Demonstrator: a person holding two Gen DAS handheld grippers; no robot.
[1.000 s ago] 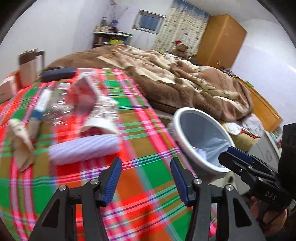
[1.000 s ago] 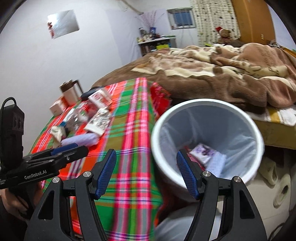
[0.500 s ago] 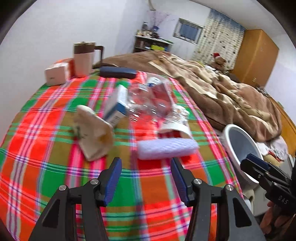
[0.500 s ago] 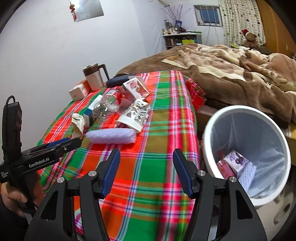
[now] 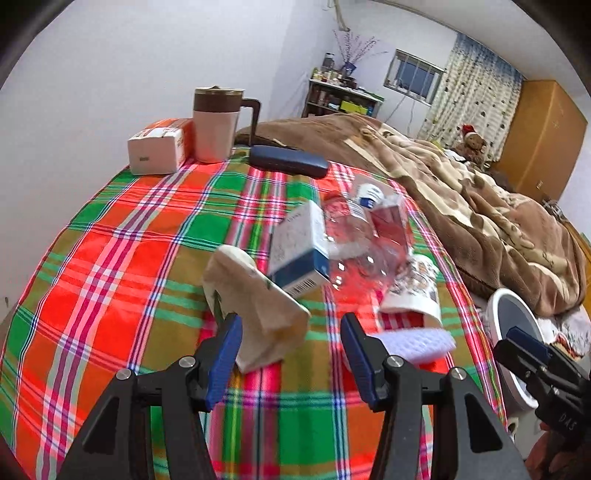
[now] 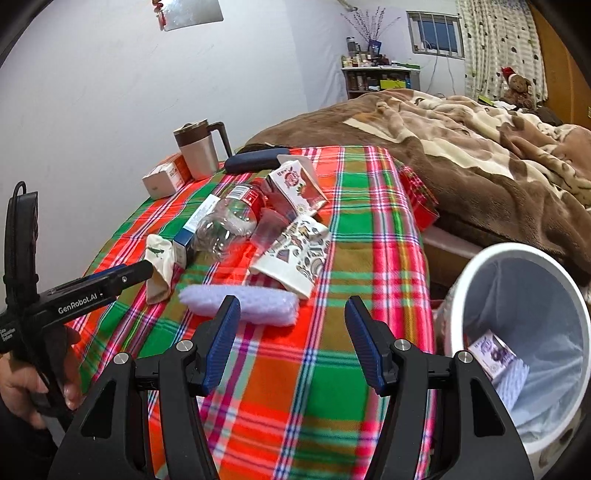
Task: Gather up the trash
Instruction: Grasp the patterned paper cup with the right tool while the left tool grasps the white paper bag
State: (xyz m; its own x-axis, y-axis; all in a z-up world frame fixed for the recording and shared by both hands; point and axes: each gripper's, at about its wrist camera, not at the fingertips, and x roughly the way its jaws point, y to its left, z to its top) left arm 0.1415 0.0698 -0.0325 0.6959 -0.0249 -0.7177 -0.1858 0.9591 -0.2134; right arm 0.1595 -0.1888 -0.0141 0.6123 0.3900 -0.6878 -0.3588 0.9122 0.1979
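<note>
Both the left gripper (image 5: pixel 290 354) and right gripper (image 6: pixel 291 341) hover with fingers spread and empty over littered plaid table (image 6: pixel 314 387), white bin (image 6: pixel 517 254) waiting right.

Trash (image 6: pixel 236 221) on table (image 6: pixel 303 387), bin (image 6: pixel 517 332) right

even indoor light, daylit window (image 6: pixel 436 35), strong fisheye bending, dark corners, slight motion blur

Surface (image 6: pixel 354 254): woven plaid cloth, matt
Bottle (image 6: pixel 227 221): clear glossy plastic
Bin (image 6: pixel 476 280): smooth white plastic
Blanket (image 6: pixel 480 147): fuzzy brown fleece
</note>
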